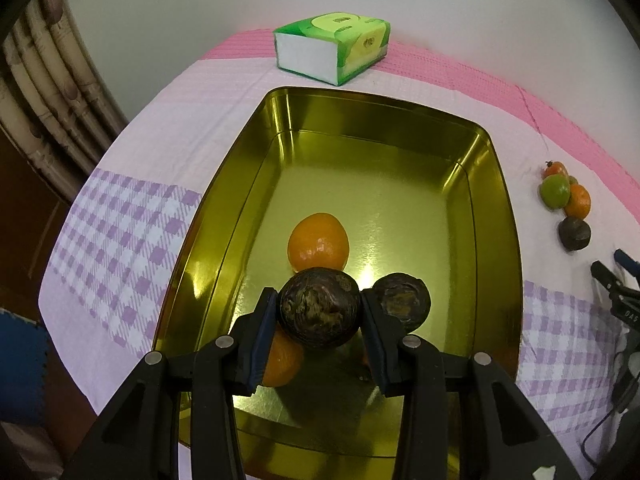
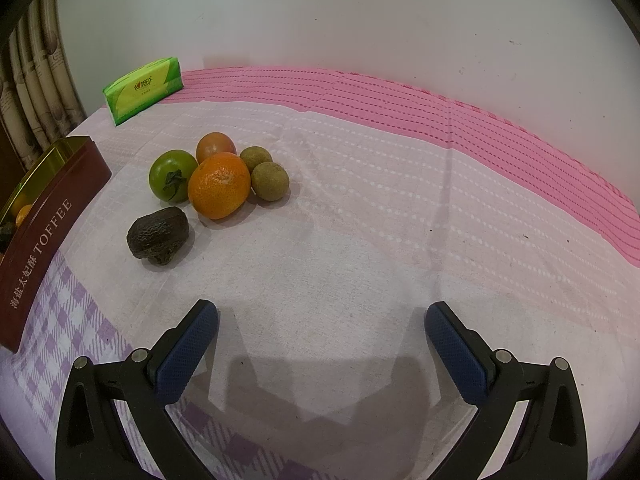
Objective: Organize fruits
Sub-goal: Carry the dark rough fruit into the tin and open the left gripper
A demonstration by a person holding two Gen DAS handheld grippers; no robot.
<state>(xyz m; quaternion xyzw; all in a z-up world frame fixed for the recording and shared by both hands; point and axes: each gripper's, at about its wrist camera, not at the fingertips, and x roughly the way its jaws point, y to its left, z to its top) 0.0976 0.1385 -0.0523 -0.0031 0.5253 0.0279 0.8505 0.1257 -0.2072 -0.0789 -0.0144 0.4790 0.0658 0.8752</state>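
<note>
My left gripper holds a dark wrinkled round fruit low over the gold rectangular tin tray, so release is probably next, while my right gripper hangs wide and empty near the remaining fruit cluster.

- Table under a cloth, pink at the far edge, purple check nearer.
- Tin on the cloth.
- Tissue pack near the far edge.
- Fruit cluster beside the tin; dark fruit just before it.
</note>
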